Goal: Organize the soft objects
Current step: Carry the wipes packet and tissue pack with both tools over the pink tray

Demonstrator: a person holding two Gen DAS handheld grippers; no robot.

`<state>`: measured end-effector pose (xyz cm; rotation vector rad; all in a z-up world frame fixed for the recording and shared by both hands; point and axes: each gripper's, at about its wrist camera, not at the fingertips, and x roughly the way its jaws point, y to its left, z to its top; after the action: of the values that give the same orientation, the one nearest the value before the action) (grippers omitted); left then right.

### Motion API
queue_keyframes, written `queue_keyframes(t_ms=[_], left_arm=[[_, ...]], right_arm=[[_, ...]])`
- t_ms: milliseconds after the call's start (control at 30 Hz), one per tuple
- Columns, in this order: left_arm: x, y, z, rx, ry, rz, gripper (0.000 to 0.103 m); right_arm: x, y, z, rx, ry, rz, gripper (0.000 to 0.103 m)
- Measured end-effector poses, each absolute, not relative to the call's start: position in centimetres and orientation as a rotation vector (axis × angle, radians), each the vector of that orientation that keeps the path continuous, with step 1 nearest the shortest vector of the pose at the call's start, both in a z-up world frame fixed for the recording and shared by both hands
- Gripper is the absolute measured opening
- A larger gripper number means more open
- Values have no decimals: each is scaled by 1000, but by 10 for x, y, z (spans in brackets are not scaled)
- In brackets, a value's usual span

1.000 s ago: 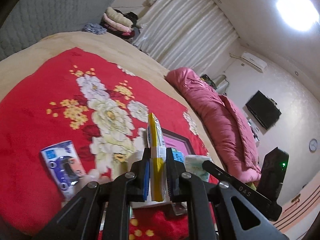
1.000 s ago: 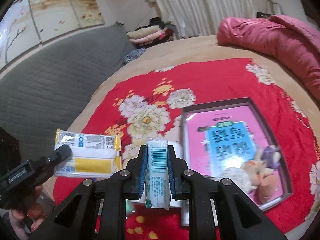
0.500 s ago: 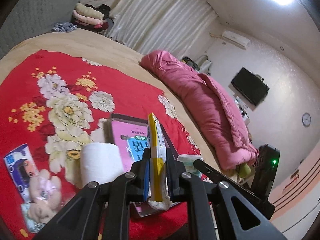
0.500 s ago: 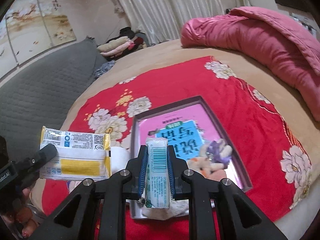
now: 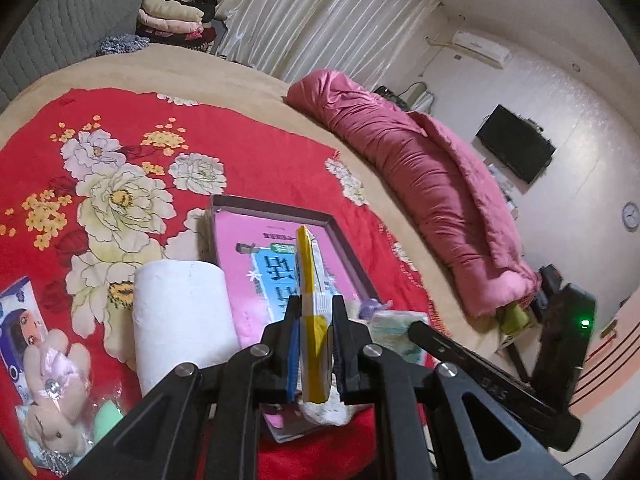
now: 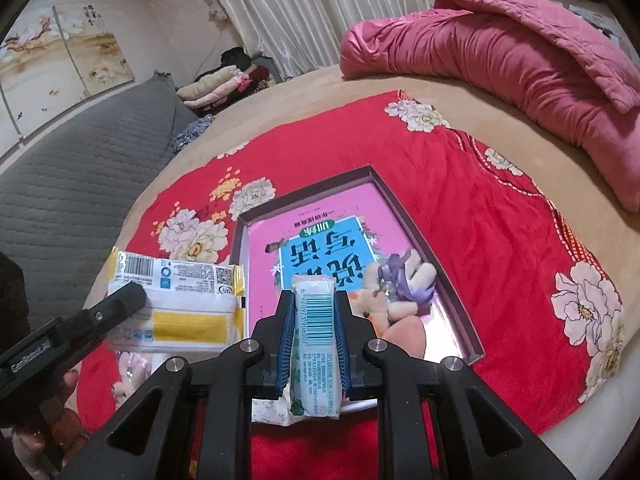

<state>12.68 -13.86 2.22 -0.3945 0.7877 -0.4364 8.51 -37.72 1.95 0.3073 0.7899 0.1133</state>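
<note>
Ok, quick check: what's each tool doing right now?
Left tool: closed on the yellow tissue pack.
Right tool: closed on the green tissue pack.

Yellow-white tissue pack (image 5: 311,316) and green-white tissue pack (image 6: 316,344), both edge-up above the pink tray (image 6: 452,292)

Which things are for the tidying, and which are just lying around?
For the job: yellow pack, green pack, box, paper roll, plush toys.
Lying about: pink quilt, folded clothes, TV, clock.
</note>
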Motion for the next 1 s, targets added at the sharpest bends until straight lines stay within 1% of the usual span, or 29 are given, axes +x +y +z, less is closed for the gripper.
queue_keyframes(t_ms=[567, 1000], left_arm=[[139, -156, -22, -370, 888, -398, 14], [144, -171, -31, -319, 929, -394, 14]], right_arm=[[89, -390, -5, 323, 835, 89, 20], [92, -396, -18, 336, 862, 71, 20]])
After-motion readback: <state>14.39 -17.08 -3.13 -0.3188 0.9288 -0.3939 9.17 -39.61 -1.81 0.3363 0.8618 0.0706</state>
